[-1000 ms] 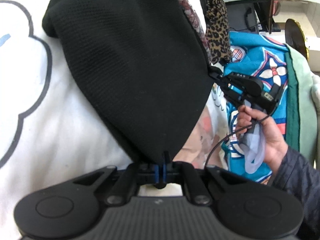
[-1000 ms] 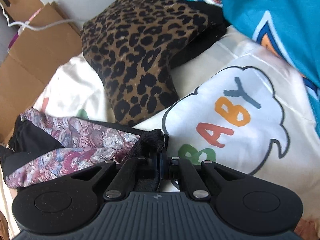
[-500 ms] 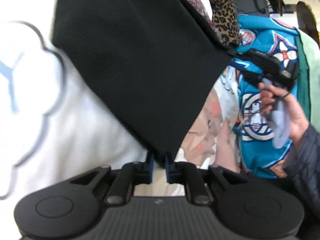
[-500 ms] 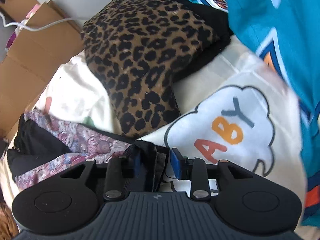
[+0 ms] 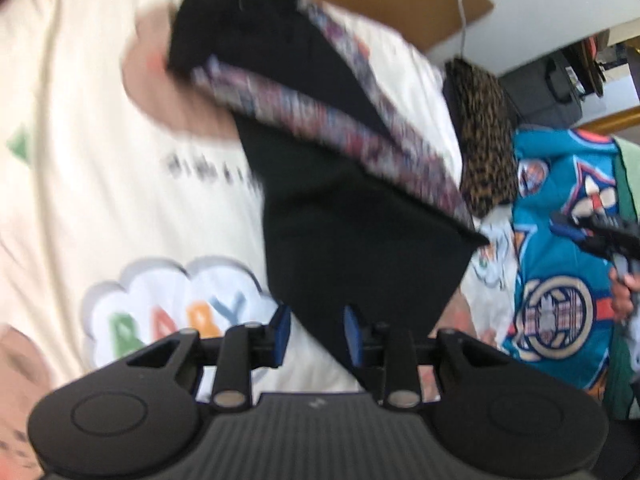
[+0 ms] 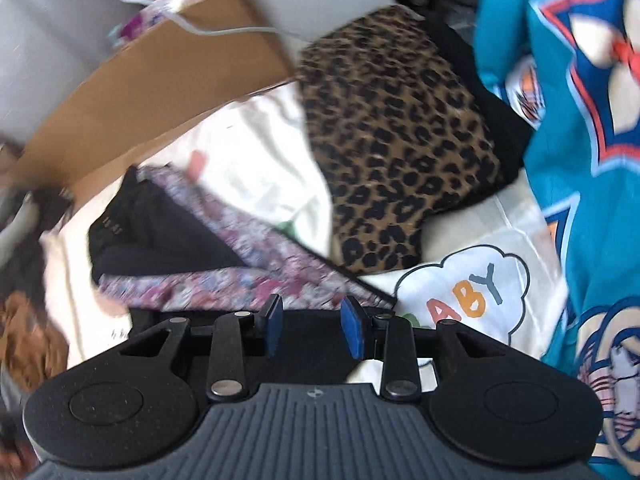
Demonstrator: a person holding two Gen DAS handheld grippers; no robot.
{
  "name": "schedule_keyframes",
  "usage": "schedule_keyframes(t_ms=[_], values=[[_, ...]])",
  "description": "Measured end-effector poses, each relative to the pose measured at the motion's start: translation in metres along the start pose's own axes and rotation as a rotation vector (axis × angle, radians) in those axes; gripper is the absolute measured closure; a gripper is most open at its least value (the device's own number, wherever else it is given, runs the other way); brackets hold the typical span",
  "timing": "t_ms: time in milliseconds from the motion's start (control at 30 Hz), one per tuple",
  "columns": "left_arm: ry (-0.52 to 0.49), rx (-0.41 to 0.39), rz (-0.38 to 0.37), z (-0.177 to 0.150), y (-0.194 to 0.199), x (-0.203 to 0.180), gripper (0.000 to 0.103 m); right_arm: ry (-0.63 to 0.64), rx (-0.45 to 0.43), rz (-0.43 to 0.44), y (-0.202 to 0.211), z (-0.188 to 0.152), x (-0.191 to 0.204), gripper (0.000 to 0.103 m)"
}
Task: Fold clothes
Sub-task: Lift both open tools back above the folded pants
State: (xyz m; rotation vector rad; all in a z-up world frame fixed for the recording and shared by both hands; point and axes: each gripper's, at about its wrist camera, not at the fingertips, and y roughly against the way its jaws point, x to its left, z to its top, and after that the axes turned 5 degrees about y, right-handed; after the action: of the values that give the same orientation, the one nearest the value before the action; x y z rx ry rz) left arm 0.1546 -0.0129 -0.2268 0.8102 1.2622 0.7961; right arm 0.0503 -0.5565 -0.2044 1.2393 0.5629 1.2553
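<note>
Bright, even daylight; heavy motion blur both views, fisheye warp w/ dark corners.

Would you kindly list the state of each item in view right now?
Left gripper: open, holding nothing.
Right gripper: open, holding nothing.
Black garment with floral trim: released, lying folded over on the cream sheet.
Leopard-print garment: folded, lying flat.
Teal jersey: crumpled, unfolded.

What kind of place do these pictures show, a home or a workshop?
Probably a home, likely a bed or sofa used for sorting laundry. A cream cloth printed "BABY" covers the soft surface, a folded leopard-print garment and a black garment with floral trim lie on it, and a cardboard box stands behind.
</note>
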Motion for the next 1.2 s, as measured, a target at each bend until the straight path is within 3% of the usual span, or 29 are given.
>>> schedule_keyframes(t_ms=[100,233,400,500,700,833,1200], values=[[0.023,-0.019,0.04,0.027,0.035,-0.011,0.067,0.023,0.046,0.054,0.023,0.009,0.014,0.064],[0.1,-0.016,0.073,0.067,0.085,-0.025,0.066,0.118,0.019,0.067,0.06,0.017,0.034,0.059],[0.104,-0.095,0.096,0.104,0.142,-0.058,0.051,0.179,-0.024,0.107,0.095,0.018,0.045,0.059],[0.097,-0.114,0.112,0.116,0.159,-0.082,0.05,0.196,-0.053,0.13,0.109,0.017,0.049,0.059],[0.087,-0.137,0.182,0.123,0.166,-0.126,0.049,0.168,-0.123,0.193,0.116,0.017,0.048,0.058],[0.103,-0.165,0.228,0.122,0.161,-0.142,0.045,0.23,-0.143,0.15,0.109,0.013,0.06,0.058],[0.177,-0.198,0.29,0.125,0.109,-0.127,0.044,0.358,-0.188,0.195,0.087,0.017,0.09,0.056]])
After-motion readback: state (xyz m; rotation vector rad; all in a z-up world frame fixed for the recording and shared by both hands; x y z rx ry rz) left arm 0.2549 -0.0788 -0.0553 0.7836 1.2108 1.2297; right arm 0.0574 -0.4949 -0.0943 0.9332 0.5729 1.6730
